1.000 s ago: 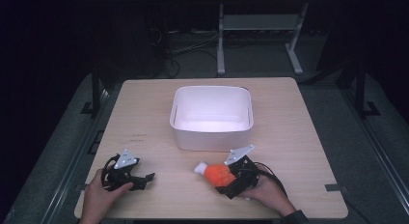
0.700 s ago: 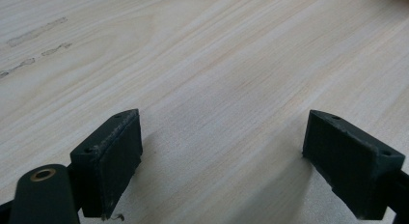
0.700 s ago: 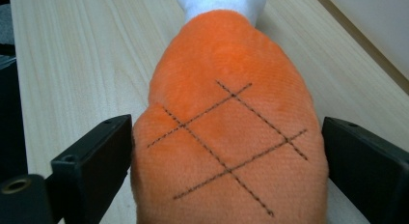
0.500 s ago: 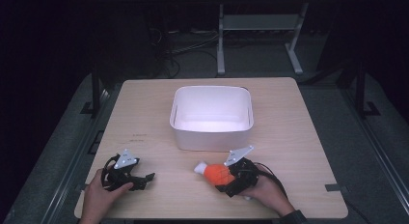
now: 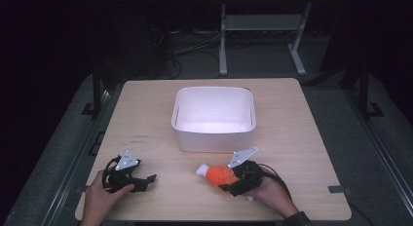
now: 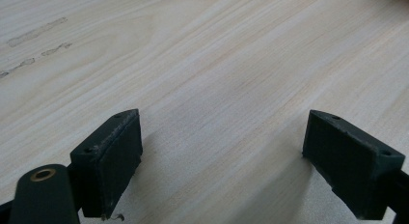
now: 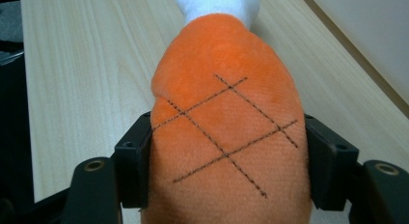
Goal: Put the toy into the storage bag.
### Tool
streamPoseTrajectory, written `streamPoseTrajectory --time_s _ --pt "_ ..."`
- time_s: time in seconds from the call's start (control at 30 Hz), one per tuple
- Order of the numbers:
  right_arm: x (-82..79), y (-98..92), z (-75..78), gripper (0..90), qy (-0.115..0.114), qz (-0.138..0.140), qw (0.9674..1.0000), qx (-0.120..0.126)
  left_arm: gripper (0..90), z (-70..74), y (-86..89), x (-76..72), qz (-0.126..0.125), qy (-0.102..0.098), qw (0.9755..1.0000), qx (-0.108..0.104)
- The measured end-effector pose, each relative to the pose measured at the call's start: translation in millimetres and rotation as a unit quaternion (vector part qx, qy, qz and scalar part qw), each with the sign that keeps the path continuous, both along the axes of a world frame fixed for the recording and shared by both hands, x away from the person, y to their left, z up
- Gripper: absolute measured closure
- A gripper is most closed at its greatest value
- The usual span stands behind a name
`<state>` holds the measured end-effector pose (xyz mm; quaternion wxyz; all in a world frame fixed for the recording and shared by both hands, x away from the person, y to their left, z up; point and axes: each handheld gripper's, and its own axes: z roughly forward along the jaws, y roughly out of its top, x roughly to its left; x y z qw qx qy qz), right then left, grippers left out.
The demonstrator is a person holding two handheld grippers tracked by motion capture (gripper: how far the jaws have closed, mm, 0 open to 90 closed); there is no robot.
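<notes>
Currently: my right gripper (image 7: 226, 171) jaws, just closing, clasp the plush toy (image 7: 226, 118); left gripper (image 6: 222, 171) spread, idle. Next: lift toward the bin (image 5: 214, 138).

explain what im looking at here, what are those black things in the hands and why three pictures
There is no robot arm here. A person sits at a wooden table and holds a hand-held tool with two black jaws in each hand.

The high view looks down from above the person's side. The other two pictures come from small cameras riding on each tool, looking along its jaws.

On the table stands a white bin, which looks empty from above. Nearer the person lies an orange plush toy with a white tip and stitched crossing lines.

The right gripper has just been closing its jaws, and its pads now press the toy's sides. The left gripper rests low over bare wood, jaws wide open, holding nothing.
</notes>
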<state>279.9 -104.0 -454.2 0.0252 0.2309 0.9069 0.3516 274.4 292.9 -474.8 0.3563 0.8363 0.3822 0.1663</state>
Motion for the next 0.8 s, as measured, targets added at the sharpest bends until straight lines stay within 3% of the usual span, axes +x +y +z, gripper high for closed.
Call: streamPoseTrajectory --time_s 0.8 --pt "-8.3 -41.2 20.7 29.5 -0.014 -0.011 0.9997 0.018 13.1 0.0 0.0 0.0 0.0 0.0 1.0 0.0"
